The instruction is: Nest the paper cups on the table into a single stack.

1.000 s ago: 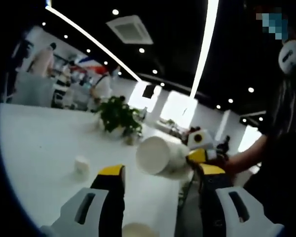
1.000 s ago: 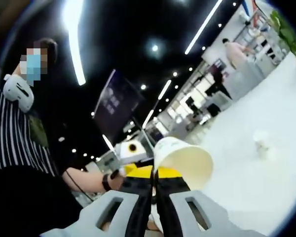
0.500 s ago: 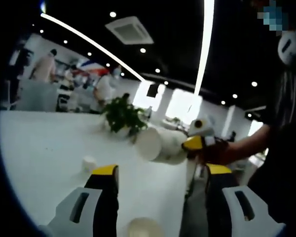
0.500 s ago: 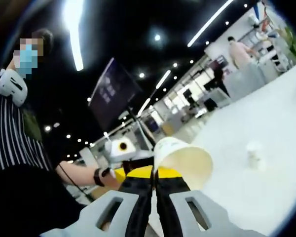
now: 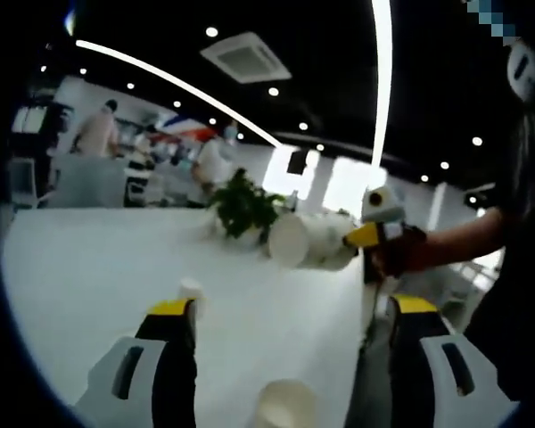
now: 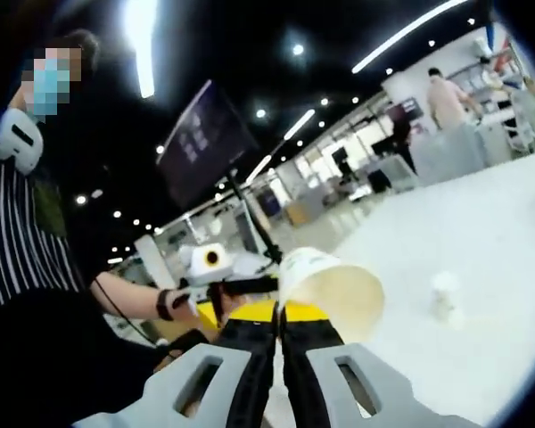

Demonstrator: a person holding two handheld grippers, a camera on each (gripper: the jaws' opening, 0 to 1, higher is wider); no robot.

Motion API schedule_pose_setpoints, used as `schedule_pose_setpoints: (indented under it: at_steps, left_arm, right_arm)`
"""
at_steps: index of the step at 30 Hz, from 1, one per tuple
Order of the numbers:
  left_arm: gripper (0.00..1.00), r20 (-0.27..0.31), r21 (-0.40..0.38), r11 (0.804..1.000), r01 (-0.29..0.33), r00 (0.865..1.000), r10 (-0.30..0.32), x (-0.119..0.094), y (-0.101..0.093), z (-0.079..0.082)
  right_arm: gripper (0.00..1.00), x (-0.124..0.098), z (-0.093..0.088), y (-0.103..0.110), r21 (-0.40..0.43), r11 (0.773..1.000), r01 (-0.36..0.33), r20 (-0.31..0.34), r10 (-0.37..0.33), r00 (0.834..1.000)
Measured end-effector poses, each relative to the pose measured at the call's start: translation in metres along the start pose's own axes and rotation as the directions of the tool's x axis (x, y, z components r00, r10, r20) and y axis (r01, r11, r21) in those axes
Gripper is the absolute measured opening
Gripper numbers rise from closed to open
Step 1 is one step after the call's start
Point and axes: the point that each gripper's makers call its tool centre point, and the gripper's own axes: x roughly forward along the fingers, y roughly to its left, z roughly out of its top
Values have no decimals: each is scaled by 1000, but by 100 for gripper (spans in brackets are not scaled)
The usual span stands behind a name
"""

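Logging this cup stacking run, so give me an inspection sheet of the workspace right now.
Surface: white table, bare apart from cups.
Job's things: white paper cup held in the air, tilted, mouth open; a second white paper cup stands near the left gripper; a small white paper cup farther off.
Clutter: green potted plant at the far edge.
Grippers: right gripper shut on the held cup's rim; left gripper open, fingers apart.
Cables: nothing seen.
Surroundings: open hall, ceiling strip lights, people standing far off.

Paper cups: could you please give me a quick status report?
Right hand-held gripper shut on a paper cup, lifted. Left hand-held gripper open, empty. Another cup waits on the table. Nothing in the way.
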Motion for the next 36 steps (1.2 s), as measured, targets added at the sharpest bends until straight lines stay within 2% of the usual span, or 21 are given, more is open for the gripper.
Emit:
schedule_pose_setpoints:
  at_steps: [7, 11, 18, 23, 26, 30, 36]
  left_arm:
    - [96, -19, 11, 1000, -16, 1000, 16, -1, 2, -7]
    - [98, -9, -2, 1000, -16, 1000, 16, -1, 2, -5]
    - [98, -32, 60, 997, -41, 999, 43, -2, 9, -7]
    - [98, -33, 73, 995, -61, 997, 64, -5, 14, -6]
    - [98, -22, 72, 995, -74, 997, 76, -9, 18, -5]
    - [98, -37, 81, 993, -86, 995, 89, -14, 21, -11]
    - [98, -39, 62, 992, -108, 993, 110, -24, 24, -18]
  right_arm:
    - [0, 2, -3, -3, -24, 1000, 1, -49, -2, 999]
    - [0, 6, -3, -3, -37, 999, -5, -71, 2, 997]
    - [0, 5, -2, -4, -57, 998, -1, -104, -5, 995]
    - [0, 3, -1, -8, -71, 997, 11, -129, -20, 991]
    - [0, 2, 2, -7, -88, 996, 13, -144, -26, 989]
    - [0, 1, 6, -7, -120, 993, 14, -175, -35, 984]
    - [0, 0, 25, 1, -139, 990, -7, -178, -18, 984]
